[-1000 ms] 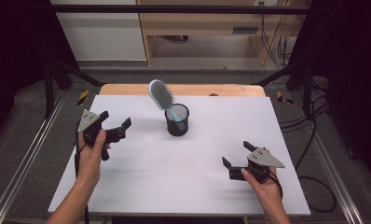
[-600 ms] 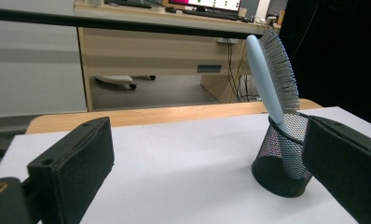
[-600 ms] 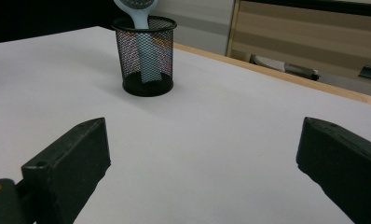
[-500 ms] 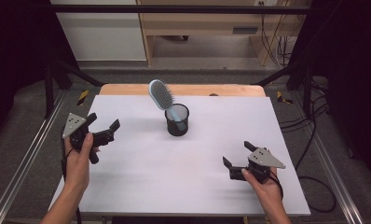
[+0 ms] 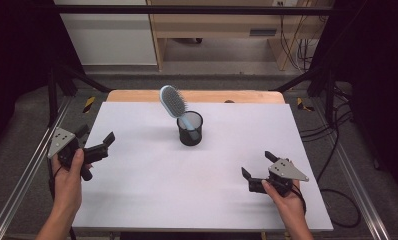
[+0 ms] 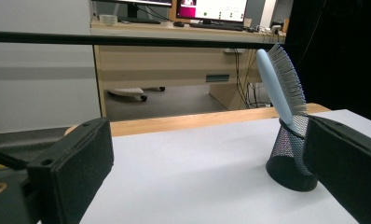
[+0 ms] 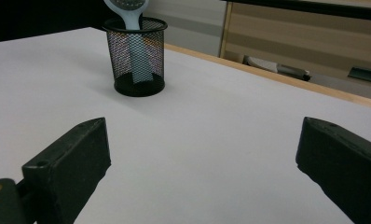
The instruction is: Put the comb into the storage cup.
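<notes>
Jaws of the right gripper point(image 5: 257, 169) and the left gripper point(image 5: 96, 139) are held wide apart with nothing between them, near opposite table point(image 5: 137, 200) edges, while farther back the hairbrush point(image 5: 174, 104) is stood tilted, handle down, in the mesh cup point(image 5: 190, 129).

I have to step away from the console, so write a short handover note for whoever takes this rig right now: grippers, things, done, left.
Left gripper: open, holding nothing, at the left edge of the table, jaws aimed toward the cup.
Right gripper: open, holding nothing, low over the table near its right front.
Hairbrush: handle down in the black mesh cup, head leaning out toward the left, at table centre-back.
Done: the brush appears to be stowed in the cup; neither gripper touches it.
Left: probably nothing but confirming the cup stands steady; otherwise park both grippers.
</notes>
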The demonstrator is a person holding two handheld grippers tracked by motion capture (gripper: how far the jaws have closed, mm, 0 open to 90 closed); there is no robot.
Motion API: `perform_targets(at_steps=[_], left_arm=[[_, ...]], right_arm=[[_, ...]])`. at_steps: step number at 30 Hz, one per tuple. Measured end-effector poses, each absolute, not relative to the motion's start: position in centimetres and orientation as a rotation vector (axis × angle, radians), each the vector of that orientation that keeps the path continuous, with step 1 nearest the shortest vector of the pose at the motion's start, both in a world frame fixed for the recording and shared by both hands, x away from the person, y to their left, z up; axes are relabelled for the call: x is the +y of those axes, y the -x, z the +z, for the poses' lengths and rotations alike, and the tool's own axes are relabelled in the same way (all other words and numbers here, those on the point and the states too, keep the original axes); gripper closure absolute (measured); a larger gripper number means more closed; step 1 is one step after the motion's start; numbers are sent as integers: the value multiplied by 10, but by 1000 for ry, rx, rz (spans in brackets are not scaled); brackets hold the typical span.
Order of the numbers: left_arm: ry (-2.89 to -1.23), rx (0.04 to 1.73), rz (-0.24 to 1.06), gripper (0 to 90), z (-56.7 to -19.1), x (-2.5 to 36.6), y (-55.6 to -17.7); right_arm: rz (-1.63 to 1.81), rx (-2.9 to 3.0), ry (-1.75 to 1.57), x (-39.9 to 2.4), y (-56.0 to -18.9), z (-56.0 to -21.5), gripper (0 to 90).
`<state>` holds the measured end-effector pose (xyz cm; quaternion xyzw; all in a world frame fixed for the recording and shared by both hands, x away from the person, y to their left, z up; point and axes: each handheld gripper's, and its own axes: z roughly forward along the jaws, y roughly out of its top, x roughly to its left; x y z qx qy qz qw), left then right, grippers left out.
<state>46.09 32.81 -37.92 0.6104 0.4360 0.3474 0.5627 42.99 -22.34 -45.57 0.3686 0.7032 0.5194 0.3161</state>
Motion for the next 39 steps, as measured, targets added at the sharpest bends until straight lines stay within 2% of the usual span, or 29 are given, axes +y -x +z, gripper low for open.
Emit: perform_targets(at_steps=[19,39], left_arm=[[-1405,1000,849,25,-399,360,-432],[-1402,991,794,25,-426,338,-428]], right_arm=[[1372,1791,-1015,-251,-426,-453,29],[1373,1807,-962,-255,-418,-466,31]])
